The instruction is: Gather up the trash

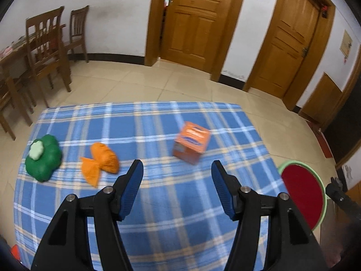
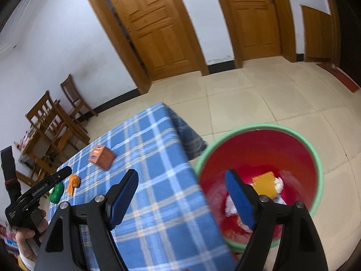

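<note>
**Two empty claws, trash on the tabletop and in the bin**

On the far left of the blue checked tabletop (image 1: 158,203) lies a green flower-shaped bag (image 1: 44,160). Just right of it sits an orange wrapper (image 1: 100,163), twisted in the middle. Further right, and a bit farther away, stands a small orange box (image 1: 191,143), tipped on one edge.

The left claw (image 1: 177,169) hangs over the near part of the tabletop. Its blue fingers are apart and nothing is between them.

The right claw (image 2: 181,180) is open wide with nothing in it, over the tabletop's right edge. Right of the tabletop, on the floor, stands a red bin (image 2: 315,158) with a green rim. Inside it lie a yellow-orange piece (image 2: 265,186) and some white scraps (image 2: 230,206).
</note>
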